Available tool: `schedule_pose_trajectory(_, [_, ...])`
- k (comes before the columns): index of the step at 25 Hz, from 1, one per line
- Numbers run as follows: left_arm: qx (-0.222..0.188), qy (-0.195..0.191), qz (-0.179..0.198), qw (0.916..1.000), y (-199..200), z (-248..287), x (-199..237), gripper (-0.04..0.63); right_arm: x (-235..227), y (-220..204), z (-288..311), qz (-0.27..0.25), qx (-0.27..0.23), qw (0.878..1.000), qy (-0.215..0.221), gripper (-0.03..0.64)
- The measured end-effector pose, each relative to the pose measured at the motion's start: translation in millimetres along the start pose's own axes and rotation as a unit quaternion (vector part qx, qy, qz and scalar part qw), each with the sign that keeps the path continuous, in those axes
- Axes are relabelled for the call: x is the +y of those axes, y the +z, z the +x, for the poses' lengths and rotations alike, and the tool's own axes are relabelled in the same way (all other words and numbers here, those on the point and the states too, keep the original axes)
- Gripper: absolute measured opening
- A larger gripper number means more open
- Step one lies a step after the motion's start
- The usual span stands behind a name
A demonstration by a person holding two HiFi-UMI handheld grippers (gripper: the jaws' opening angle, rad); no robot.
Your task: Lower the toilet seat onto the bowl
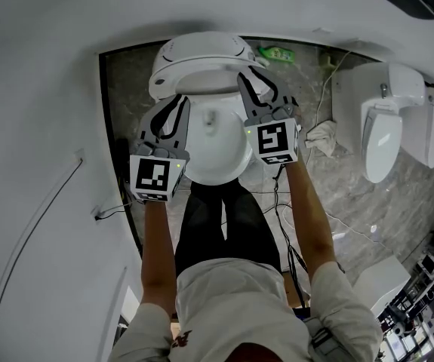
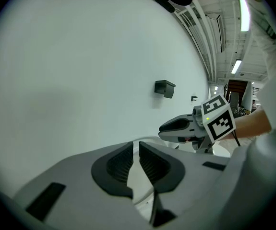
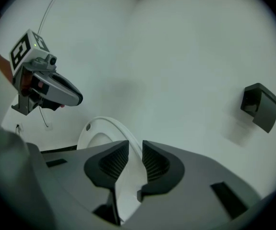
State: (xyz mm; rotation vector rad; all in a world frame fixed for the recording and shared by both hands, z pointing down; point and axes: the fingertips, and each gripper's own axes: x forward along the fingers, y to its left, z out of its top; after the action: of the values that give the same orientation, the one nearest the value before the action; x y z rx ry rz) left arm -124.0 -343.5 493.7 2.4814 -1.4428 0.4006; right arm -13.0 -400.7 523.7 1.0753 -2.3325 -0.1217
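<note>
Over bowl (image 1: 224, 176): my left gripper (image 1: 173, 102) clenched empty, right gripper (image 1: 252, 77) parted at raised seat (image 3: 103, 123) edge; rag (image 1: 322, 138), second toilet (image 1: 386, 127) right of bowl.

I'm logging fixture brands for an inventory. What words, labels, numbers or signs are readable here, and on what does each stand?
No text can be read in any view.
Green packet on the floor behind the toilet: it has light print, too small to read.
Marker cubes: black-and-white square patterns only, no letters or numbers.
Toilet: no brand mark shows.
</note>
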Motion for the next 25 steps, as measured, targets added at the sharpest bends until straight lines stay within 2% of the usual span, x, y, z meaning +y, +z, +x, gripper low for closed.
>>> schedule_pose_trajectory(9, [0.003, -0.005, -0.003, 1.0, -5, -3, 0, 0.034, 0, -11, 22, -0.035, 0.024, 0.999, 0.006, 0.135])
schedule_pose_trajectory(20, [0.005, -0.004, -0.005, 1.0, -12, -11, 4, 0.061, 5, -18, 21, -0.007, 0.023, 1.0, 0.0, 0.135])
schedule_pose_trajectory(25, [0.008, -0.006, -0.001, 1.0, -13, -15, 4, 0.072, 8, -15, 11, 0.01, 0.005, 1.0, -0.008, 0.1])
